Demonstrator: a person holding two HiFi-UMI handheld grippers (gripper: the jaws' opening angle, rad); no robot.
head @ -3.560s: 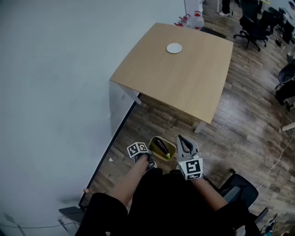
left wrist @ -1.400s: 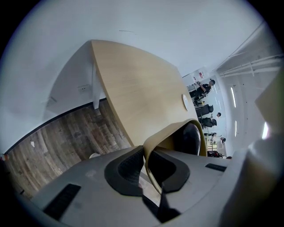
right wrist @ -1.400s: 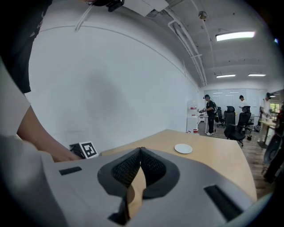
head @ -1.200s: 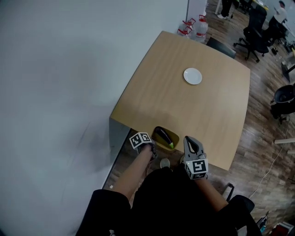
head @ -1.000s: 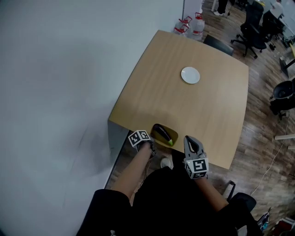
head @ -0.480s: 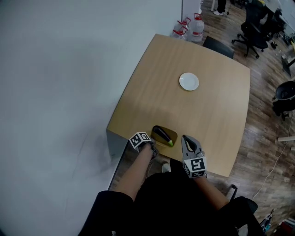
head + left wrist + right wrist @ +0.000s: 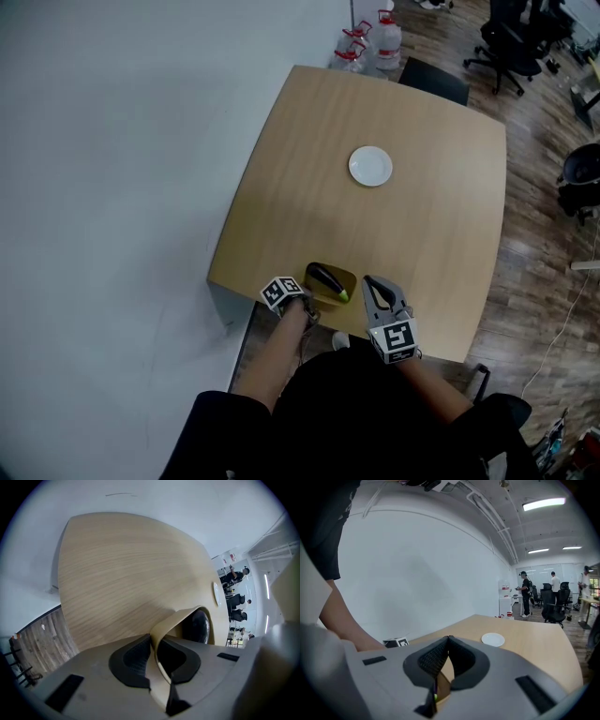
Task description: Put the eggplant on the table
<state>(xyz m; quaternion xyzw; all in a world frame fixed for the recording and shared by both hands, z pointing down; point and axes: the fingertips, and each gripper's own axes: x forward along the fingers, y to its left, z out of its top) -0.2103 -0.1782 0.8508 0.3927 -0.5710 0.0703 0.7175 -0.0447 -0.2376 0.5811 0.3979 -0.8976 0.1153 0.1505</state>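
Left fingers point(image 7: 133, 660) pinch the bowl point(image 7: 174, 619) rim; eggplant point(image 7: 197, 626) lies inside, just beyond.

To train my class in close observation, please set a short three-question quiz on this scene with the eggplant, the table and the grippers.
1. True or false: the eggplant lies bare on the table.
2. What is the left gripper clamped on? A) the eggplant's stem B) the yellow container's rim C) the table's edge
3. Fill in: the white ___ lies on the table, well apart from the container.

Key: 1 false, it lies inside the container; 2 B; 3 plate.
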